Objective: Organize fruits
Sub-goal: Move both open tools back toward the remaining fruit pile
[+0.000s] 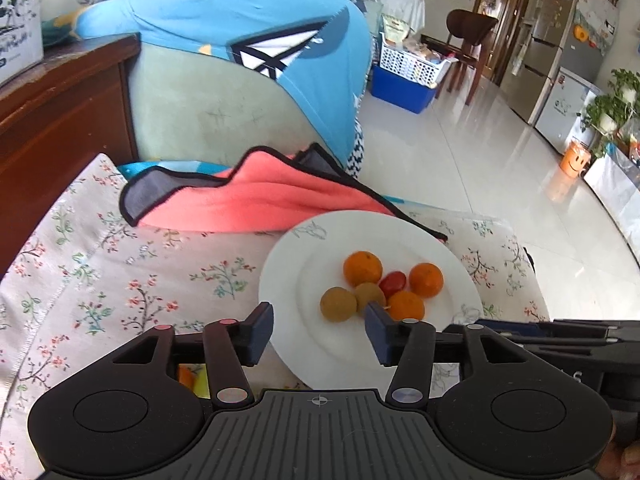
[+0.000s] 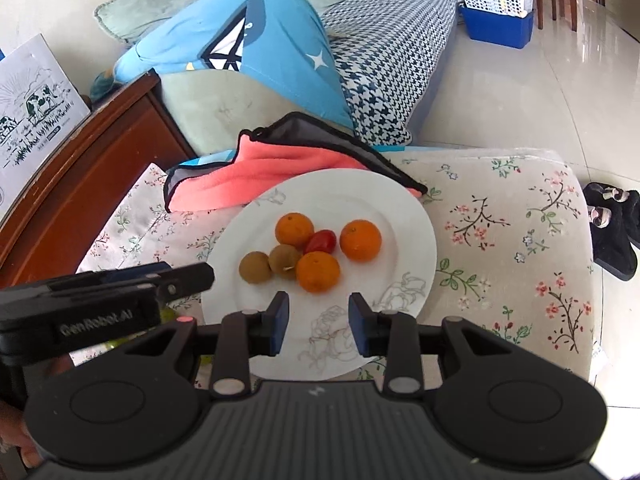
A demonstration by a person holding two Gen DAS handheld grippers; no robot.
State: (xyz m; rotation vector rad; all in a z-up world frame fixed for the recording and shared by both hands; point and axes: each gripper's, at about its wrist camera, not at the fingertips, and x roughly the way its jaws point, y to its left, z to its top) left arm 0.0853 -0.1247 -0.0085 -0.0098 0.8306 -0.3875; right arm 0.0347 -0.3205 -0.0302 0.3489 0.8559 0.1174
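I work over a floral-cloth surface point(image 2: 500, 216), soft like a cushioned seat, so I keep everything on the white plate point(image 2: 404, 200), whose flat, firm base stops round fruit rolling away. A coral towel point(image 2: 256, 176) lies folded just behind the plate, its edge tucked under the far rim. The fruits sit bunched at the plate's middle: three oranges point(image 2: 360, 240), two brown longan-like fruits point(image 2: 255, 267) and one red cherry tomato point(image 2: 321, 241), touching one another, which keeps them from drifting. Both my tools tilt downward toward the plate from its near side. My left fingers point(image 1: 320, 330) stand moderately apart with nothing between them, hanging over the plate's near edge by a brown fruit. My right fingers point(image 2: 318, 322) stand narrower, also empty, just short of the nearest orange.
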